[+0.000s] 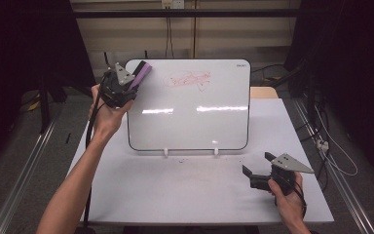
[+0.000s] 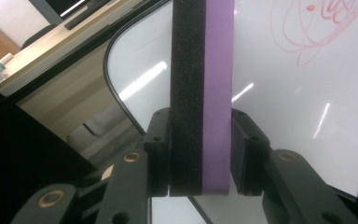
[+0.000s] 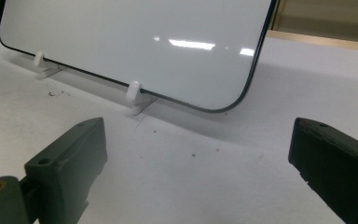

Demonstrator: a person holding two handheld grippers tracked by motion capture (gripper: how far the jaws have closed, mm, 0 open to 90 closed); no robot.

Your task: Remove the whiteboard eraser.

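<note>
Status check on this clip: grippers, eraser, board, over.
Left gripper shut on purple-and-black foam eraser, at whiteboard top-left corner. Right gripper open, low over table. Red scribble unwiped, path clear.

Table (image 1: 185, 195): white top, scuffed and speckled with dark marks, standing on a grey floor (image 1: 24, 126).
Rails (image 1: 22, 170): aluminium, one along each side of the table, running away from the camera.
Rear wall (image 1: 126, 39): beige panelling crossed by a dark horizontal bar (image 1: 175, 13); a white socket (image 1: 171, 4) at its top edge, with cables (image 1: 168, 34) hanging down from it.
Drapes (image 1: 24, 44): black, closing in the left and right sides.
Wooden surface (image 1: 264, 92): light brown, just behind the table's far right corner.
Loose cables (image 1: 333, 146): lying on the floor to the right.
Lighting: overhead strip lamps, seen as bright reflected streaks.
</note>
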